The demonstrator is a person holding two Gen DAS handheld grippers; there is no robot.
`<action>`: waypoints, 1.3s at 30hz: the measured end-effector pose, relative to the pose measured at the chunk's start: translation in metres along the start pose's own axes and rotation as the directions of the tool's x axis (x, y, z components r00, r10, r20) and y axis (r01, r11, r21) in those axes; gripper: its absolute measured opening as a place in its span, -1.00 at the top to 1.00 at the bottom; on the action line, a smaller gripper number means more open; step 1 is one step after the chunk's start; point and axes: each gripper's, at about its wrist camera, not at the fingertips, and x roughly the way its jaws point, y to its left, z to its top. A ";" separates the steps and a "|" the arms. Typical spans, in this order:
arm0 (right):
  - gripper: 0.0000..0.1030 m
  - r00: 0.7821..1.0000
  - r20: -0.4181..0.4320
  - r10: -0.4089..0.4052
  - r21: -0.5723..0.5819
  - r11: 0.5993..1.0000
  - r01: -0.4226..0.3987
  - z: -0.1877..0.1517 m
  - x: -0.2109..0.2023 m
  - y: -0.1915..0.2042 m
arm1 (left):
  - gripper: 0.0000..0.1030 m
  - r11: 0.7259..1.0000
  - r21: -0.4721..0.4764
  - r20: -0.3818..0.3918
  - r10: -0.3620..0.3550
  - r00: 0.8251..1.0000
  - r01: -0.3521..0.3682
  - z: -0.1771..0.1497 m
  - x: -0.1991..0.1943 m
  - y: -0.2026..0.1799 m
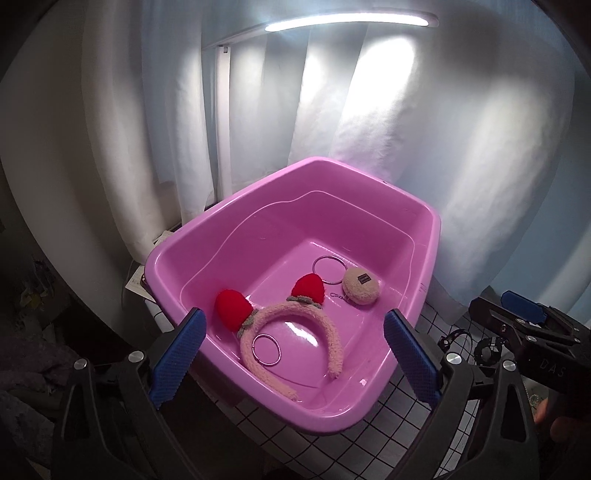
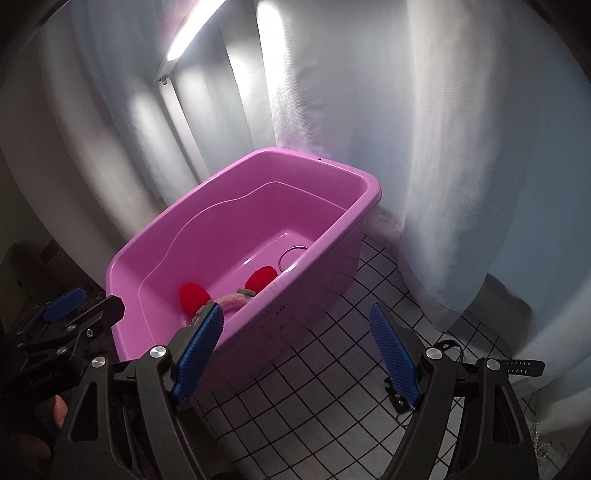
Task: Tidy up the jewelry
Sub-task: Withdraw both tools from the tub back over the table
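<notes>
A pink plastic tub (image 1: 428,236) stands on a white gridded cloth. Inside lie a fuzzy pink headband (image 1: 295,314) with two red strawberry ears, a beige plush keychain (image 1: 360,287) with a metal ring (image 1: 330,267), and a second metal ring (image 1: 266,350). My left gripper (image 1: 295,354) is open and empty above the tub's near end. My right gripper (image 2: 295,354) is open and empty over the cloth, just right of the tub (image 2: 325,247). The headband's ears (image 2: 260,277) show over the rim. The right gripper also shows in the left wrist view (image 1: 524,317).
White curtains hang behind the tub, lit by a lamp bar (image 1: 351,22). Dark jewelry pieces (image 1: 487,349) lie on the gridded cloth (image 1: 424,332) right of the tub. A black perforated strap (image 2: 524,366) and a silvery chain (image 2: 541,441) lie on the cloth (image 2: 332,332) at the right.
</notes>
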 end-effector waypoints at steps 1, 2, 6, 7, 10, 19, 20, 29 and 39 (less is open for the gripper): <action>-0.51 1.000 0.002 -0.004 0.011 1.000 0.004 -0.009 -0.008 -0.007 | -0.85 1.000 0.004 0.001 -0.002 1.000 0.002 -0.004 -0.004 -0.005; -0.51 1.000 0.004 -0.006 0.021 1.000 0.006 -0.020 -0.015 -0.014 | -0.86 1.000 0.010 0.001 -0.006 1.000 0.006 -0.009 -0.008 -0.011; -0.51 1.000 0.002 -0.028 0.073 0.997 0.027 -0.065 -0.047 -0.047 | -0.87 0.999 0.037 0.003 -0.028 1.000 0.028 -0.028 -0.023 -0.036; -0.51 0.999 -0.002 -0.037 0.088 0.995 0.037 -0.078 -0.054 -0.055 | -0.87 0.998 0.044 0.002 -0.036 0.999 0.036 -0.033 -0.027 -0.043; -0.51 0.997 -0.023 -0.070 0.139 0.988 0.072 -0.118 -0.078 -0.086 | -0.87 0.996 0.063 -0.012 -0.064 0.998 0.064 -0.053 -0.035 -0.066; -0.51 0.977 -0.058 -0.205 0.264 0.941 0.213 -0.219 -0.150 -0.176 | -0.87 0.985 0.112 -0.083 -0.122 0.989 0.131 -0.119 -0.048 -0.133; -0.51 0.976 -0.056 -0.212 0.281 0.934 0.219 -0.228 -0.156 -0.185 | -0.87 0.984 0.120 -0.094 -0.124 0.988 0.135 -0.127 -0.048 -0.141; -0.51 0.959 -0.082 -0.270 0.378 0.882 0.280 -0.268 -0.168 -0.238 | -0.87 0.946 0.264 -0.181 -0.145 0.973 0.190 -0.172 -0.033 -0.206; -0.51 0.928 -0.114 -0.355 0.474 0.801 0.365 -0.268 -0.145 -0.268 | -0.87 0.885 0.332 -0.263 -0.244 0.933 0.325 -0.184 0.022 -0.255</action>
